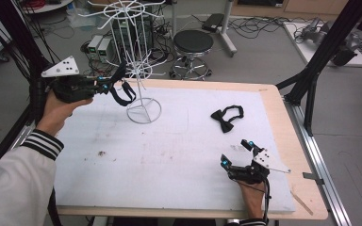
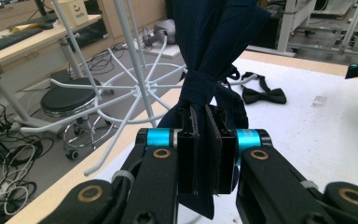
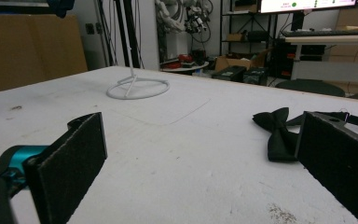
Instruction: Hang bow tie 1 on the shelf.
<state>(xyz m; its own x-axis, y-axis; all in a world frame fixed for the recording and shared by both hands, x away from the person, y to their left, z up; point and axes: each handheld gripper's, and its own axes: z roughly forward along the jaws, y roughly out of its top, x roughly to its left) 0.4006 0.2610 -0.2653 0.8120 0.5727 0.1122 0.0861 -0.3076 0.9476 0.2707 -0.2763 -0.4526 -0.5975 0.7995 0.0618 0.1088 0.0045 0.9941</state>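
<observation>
Holding a dark bow tie [image 1: 122,89] in my left gripper [image 1: 104,86], fingers [image 2: 189,149] clamped tight on the fabric, raised at the far left of the desk [image 1: 169,155] just beside the white wire rack [image 1: 139,56]. Its strap hangs looped near the rack's pole. A second bow tie [image 1: 226,117] lies flat toward the far right. My right gripper [image 1: 238,153] rests low at the near right, fingers [image 3: 70,163] spread wide and empty, pointed at that tie.
</observation>
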